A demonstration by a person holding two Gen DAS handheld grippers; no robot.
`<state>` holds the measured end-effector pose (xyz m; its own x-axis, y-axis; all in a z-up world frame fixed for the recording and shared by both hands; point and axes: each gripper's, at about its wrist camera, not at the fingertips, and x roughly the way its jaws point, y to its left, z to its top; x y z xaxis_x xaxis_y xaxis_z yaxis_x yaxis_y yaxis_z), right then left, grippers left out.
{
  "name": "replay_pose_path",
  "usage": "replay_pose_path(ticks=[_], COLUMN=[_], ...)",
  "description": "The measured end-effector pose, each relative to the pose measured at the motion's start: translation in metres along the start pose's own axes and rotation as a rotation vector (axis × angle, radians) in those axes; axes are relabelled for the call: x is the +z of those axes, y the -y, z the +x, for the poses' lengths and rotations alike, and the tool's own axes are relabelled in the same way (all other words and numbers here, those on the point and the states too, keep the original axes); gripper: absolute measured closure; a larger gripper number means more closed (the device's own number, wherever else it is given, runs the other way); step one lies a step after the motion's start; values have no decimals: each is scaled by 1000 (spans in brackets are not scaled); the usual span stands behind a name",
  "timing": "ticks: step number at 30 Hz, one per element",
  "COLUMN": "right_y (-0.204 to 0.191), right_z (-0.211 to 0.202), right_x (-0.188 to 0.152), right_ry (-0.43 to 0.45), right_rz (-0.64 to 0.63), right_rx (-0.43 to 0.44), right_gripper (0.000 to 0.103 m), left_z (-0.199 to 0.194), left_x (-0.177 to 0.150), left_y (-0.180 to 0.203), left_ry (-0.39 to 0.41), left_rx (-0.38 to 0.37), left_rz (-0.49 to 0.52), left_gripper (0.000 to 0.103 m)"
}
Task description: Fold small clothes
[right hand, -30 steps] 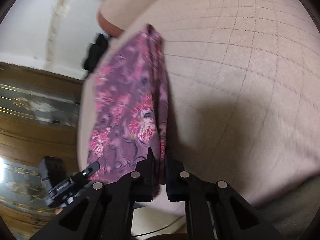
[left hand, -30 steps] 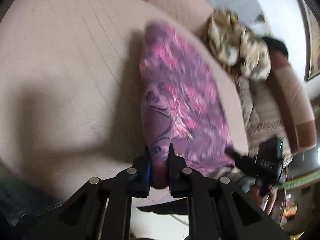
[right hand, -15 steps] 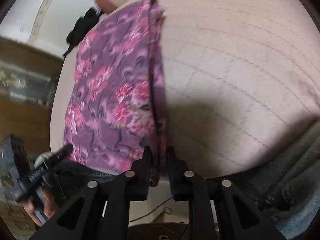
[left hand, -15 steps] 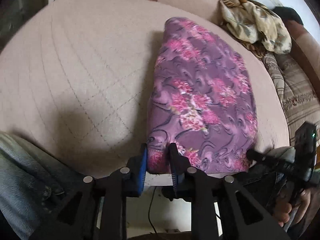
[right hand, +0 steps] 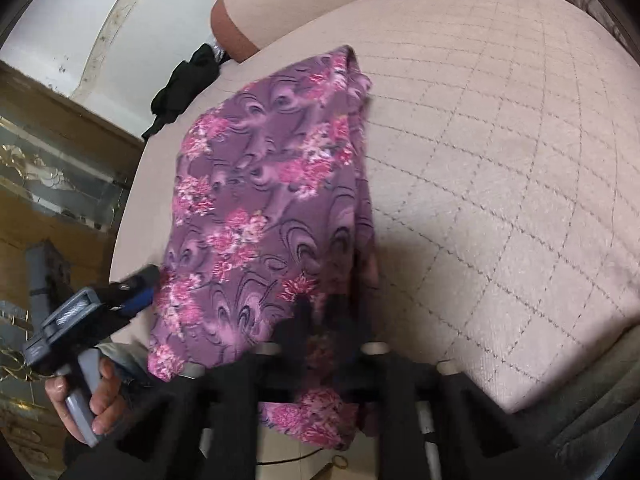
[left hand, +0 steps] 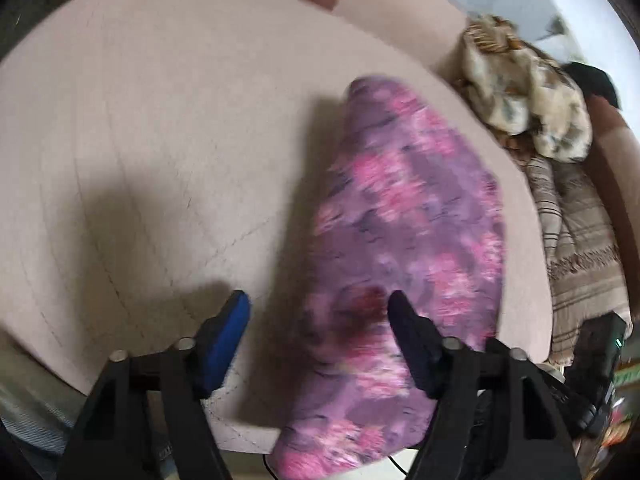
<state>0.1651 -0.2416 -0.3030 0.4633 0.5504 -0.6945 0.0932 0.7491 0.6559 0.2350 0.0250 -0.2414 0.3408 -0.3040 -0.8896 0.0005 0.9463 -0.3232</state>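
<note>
A purple cloth with pink flowers [left hand: 400, 240] lies folded lengthwise on a beige quilted cushion [left hand: 160, 140], its near end hanging over the front edge. My left gripper [left hand: 320, 316] is over that near end with its jaws opening. The blue pad [left hand: 234, 328] is over bare cushion, the dark finger [left hand: 408, 328] over the cloth, and neither presses on it. The right wrist view shows the cloth [right hand: 260, 200] running away from my right gripper [right hand: 320, 316], which is shut on its near right edge. The left gripper [right hand: 132, 292], held in a hand [right hand: 100, 396], sits at the cloth's left corner.
A heap of beige patterned clothes [left hand: 524, 92] and a striped blanket [left hand: 580, 248] lie right of the cushion. A black garment [right hand: 184, 84] sits at its far left corner. A wooden cabinet with glass [right hand: 48, 168] stands to the left. A denim leg [right hand: 592, 432] is close at the front.
My left gripper has let go of the cloth's near corner and its jaws have spread wide. My right gripper still pinches the cloth's near edge, and both views have shifted a little.
</note>
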Motion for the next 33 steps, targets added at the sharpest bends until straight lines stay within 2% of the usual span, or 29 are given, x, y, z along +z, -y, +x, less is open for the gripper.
replay_pose_path(ticks=[1, 3, 6, 8, 10, 11, 12, 13, 15, 17, 20, 24, 26, 27, 29, 30, 31, 32, 33], right_y=[2, 11, 23, 10, 6, 7, 8, 9, 8, 4, 4, 15, 24, 29, 42, 49, 56, 62, 65], right_z=[-3, -9, 10, 6, -2, -7, -17, -23, -36, -41, -27, 23, 49, 60, 77, 85, 92, 96, 97], right_x=[-1, -2, -1, 2, 2, 2, 3, 6, 20, 44, 99, 176, 195, 199, 194, 190, 188, 189, 192], right_ry=[12, 28, -47, -21, -3, -3, 8, 21, 41, 48, 24, -10, -24, -26, -16, -19, -29, -29, -22], right_rz=[-3, 13, 56, 6, 3, 27, 54, 62, 64, 43, 32, 59, 80, 95, 116, 128, 149, 173, 193], right_rx=[6, -46, -55, -76, -66, -51, -3, 27, 44, 60, 93, 77, 89, 103, 134, 122, 101, 123, 148], right_gripper=[101, 101, 101, 101, 99, 96, 84, 61, 40, 40, 40, 40, 41, 44, 61, 82, 89, 91, 96], left_z=[4, 1, 7, 9, 2, -4, -13, -21, -36, -46, -41, -2, 25, 40, 63, 69, 73, 73, 72], left_x=[-5, -13, -23, -23, -23, -23, -22, -19, -8, 10, 57, 131, 155, 161, 160, 158, 158, 158, 159], left_y=[-4, 0, 16, 21, 20, 18, 16, 15, 17, 22, 38, 42, 32, 23, 6, -1, -4, -3, 2], left_ry=[-18, -6, -6, -8, -6, 1, 14, 29, 59, 74, 64, 35, 20, -4, -53, -58, -65, -59, -58], left_rx=[-17, -7, 63, 86, 67, 46, 20, 8, -1, -10, 7, -35, -86, -119, -193, -222, -249, -275, -290], left_rz=[-18, 8, 91, 115, 99, 80, 68, 58, 41, 53, 91, 88, 49, 15, -74, -111, -136, -140, -130], left_gripper=[38, 38, 38, 38, 38, 38, 38, 37, 31, 26, 25, 25, 25, 25, 25, 25, 32, 61, 65])
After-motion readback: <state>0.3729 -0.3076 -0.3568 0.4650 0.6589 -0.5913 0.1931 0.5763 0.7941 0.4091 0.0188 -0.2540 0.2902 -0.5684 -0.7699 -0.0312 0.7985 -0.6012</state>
